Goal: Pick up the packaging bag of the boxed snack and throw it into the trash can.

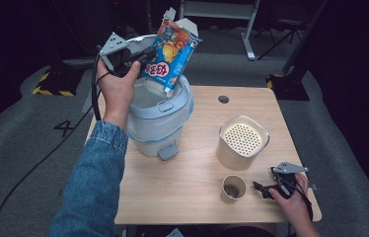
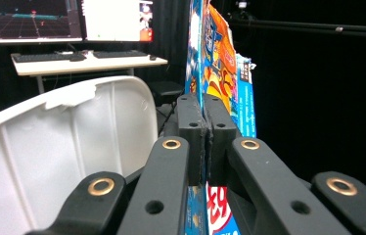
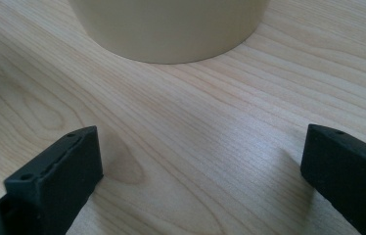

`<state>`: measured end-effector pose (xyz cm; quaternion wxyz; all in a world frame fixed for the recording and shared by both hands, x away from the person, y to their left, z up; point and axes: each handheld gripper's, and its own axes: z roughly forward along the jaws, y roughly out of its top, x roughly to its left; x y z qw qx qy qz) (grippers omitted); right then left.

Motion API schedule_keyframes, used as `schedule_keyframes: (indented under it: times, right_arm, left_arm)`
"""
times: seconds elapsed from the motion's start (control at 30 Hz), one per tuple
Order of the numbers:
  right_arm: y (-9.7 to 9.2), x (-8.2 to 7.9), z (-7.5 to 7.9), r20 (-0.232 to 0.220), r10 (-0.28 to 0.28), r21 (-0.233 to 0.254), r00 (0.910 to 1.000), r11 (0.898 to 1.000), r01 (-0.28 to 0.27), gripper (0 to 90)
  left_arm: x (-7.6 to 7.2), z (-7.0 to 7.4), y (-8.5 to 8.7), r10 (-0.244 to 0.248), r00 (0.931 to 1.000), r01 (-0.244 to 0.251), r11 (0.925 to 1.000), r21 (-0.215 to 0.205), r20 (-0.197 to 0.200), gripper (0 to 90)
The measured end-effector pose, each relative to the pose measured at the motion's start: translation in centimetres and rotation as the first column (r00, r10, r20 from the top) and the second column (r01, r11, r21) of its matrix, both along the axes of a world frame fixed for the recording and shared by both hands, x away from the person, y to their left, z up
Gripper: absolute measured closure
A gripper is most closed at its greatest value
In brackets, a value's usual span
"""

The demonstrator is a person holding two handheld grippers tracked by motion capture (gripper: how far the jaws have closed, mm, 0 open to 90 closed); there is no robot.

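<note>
Pale wooden table (image 1: 192, 148); dark room

I see a light wooden desk (image 1: 197, 197) with rounded corners. Taking the pale blue pedal bin (image 1: 159, 121) at its left rear as my landmark, a cream canister with a perforated top (image 1: 242, 141) stands on the desk well to the right of the bin. A small paper cup (image 1: 233, 188) sits to the bin's right and nearer me, just in front of that canister. A dark round grommet (image 1: 223, 99) is set into the desk to the right of the bin, toward the far edge.
</note>
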<state>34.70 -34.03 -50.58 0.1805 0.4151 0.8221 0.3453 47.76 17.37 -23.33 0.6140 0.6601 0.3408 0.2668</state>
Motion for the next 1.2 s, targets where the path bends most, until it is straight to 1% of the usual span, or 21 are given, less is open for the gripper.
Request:
schedule_keyframes:
  times: [0.1,0.27,0.37,0.5,0.6,0.7,0.87,0.9,0.93,0.97,1.0,1.03,1.07,1.1,1.17,1.2]
  right_arm:
    - [0.0,0.0,0.0,0.000,0.000,0.000,1.0000,1.000,0.000,1.9]
    - [0.0,0.0,0.0,0.000,0.000,0.000,1.0000,1.000,0.000,1.9]
    - [0.0,0.0,0.0,0.000,0.000,0.000,1.0000,1.000,0.000,1.9]
    - [0.0,0.0,0.0,0.000,0.000,0.000,1.0000,1.000,0.000,1.8]
    - [0.0,0.0,0.0,0.000,0.000,0.000,1.0000,1.000,0.000,1.9]
    - [0.0,0.0,0.0,0.000,0.000,0.000,1.0000,1.000,0.000,1.9]
    - [0.0,0.0,0.0,0.000,0.000,0.000,1.0000,1.000,0.000,1.9]
    - [0.0,0.0,0.0,0.000,0.000,0.000,1.0000,1.000,0.000,1.8]
    - [0.0,0.0,0.0,-0.001,0.000,0.001,1.0000,1.000,0.000,1.9]
    - [0.0,0.0,0.0,-0.001,0.000,0.000,1.0000,1.000,0.000,1.9]
    - [0.0,0.0,0.0,-0.001,0.000,0.000,1.0000,1.000,0.000,1.9]
    - [0.0,0.0,0.0,-0.001,0.000,0.000,1.0000,1.000,0.000,1.9]
    - [0.0,0.0,0.0,-0.002,0.000,0.000,1.0000,1.000,0.000,1.8]
    - [0.0,0.0,0.0,-0.001,0.002,-0.002,1.0000,1.000,-0.002,1.8]
    - [0.0,0.0,0.0,-0.001,0.002,-0.001,1.0000,1.000,-0.002,1.9]
    - [0.0,0.0,0.0,-0.001,0.002,-0.001,1.0000,1.000,-0.002,1.8]
  left_arm:
    - [0.1,-0.1,0.0,0.011,0.9998,-0.011,0.9999,0.011,-0.013,88.2]
    - [0.2,-0.3,-0.2,0.015,0.9996,-0.014,0.9997,0.022,-0.025,88.2]
    - [0.2,-0.5,-0.3,0.038,0.9984,-0.036,0.9985,0.041,-0.043,88.2]
    - [0.3,-0.7,-0.5,0.043,0.9979,-0.041,0.9978,0.052,-0.048,88.2]
    - [0.3,-0.8,-0.4,0.045,0.9976,-0.042,0.9979,0.049,-0.054,88.2]
    - [0.2,-0.8,-0.3,0.053,0.9972,-0.050,0.9971,0.056,-0.052,88.3]
    - [0.1,-1.2,-0.4,0.046,0.9973,-0.042,0.9973,0.059,-0.057,86.4]
    - [0.1,-1.4,-0.4,0.039,0.9967,-0.035,0.9977,0.058,-0.072,84.1]
    - [0.1,-1.6,-0.4,0.034,0.9950,-0.029,0.9983,0.050,-0.094,68.1]
    - [0.1,-1.7,-0.4,0.035,0.9928,-0.028,0.9981,0.055,-0.115,54.9]
    - [0.0,-1.8,-0.4,0.049,0.9891,-0.038,0.9961,0.079,-0.139,54.9]
    - [-0.2,-1.7,-0.3,0.064,0.9860,-0.049,0.9935,0.103,-0.154,43.4]
    - [-0.5,-1.6,0.0,0.073,0.9855,-0.056,0.9920,0.114,-0.153,35.6]
    - [-0.8,-1.4,0.2,0.074,0.9859,-0.059,0.9925,0.107,-0.150,31.7]
    - [-1.6,-1.0,0.8,0.069,0.9862,-0.055,0.9942,0.092,-0.151,29.0]
    - [-2.0,-0.8,1.1,0.063,0.9874,-0.048,0.9937,0.101,-0.145,26.6]
